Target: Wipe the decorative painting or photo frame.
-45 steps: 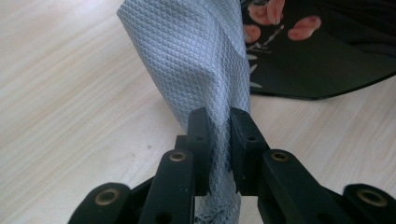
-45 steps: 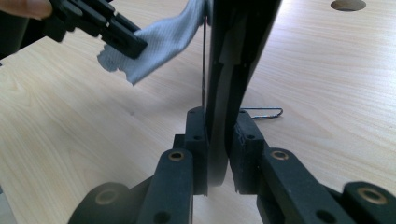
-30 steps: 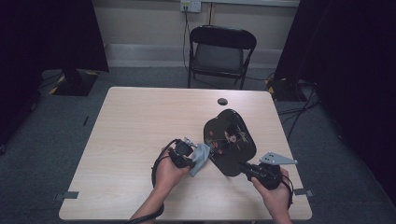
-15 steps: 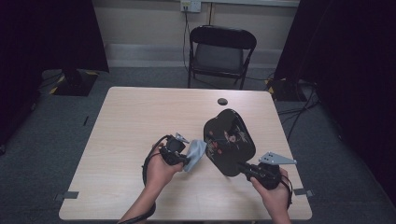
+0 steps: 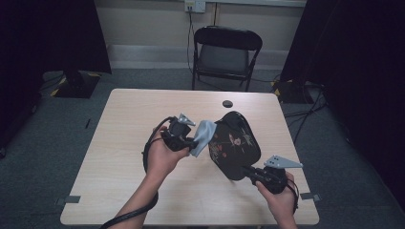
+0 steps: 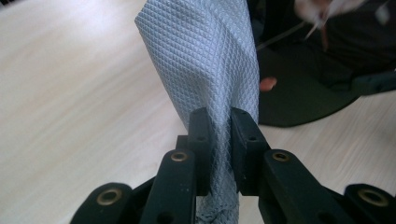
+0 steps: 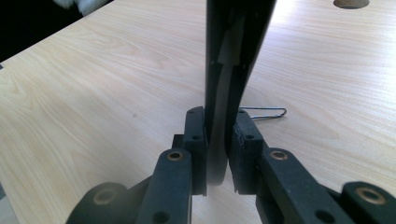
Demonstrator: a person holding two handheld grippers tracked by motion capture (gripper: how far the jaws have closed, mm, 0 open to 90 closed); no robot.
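**Lacquered tray held on edge for a wipe**

The right tongs (image 5: 249, 172) clamp the rim of a black lacquered tray (image 5: 235, 143), tilted above the table (image 5: 119, 157); the left tongs (image 5: 190, 141) pinch a grey cloth (image 5: 204, 136) against its painted face. Hard rubbing could twist the tray loose.

You hold a soft grey cloth (image 5: 204, 136) with a tiny diamond pattern, pinched and bunched up, touching the tray's left edge. Your black tray (image 5: 235, 144) has red and white pictures on it. It stands tilted on its edge above the surface (image 5: 119, 143).
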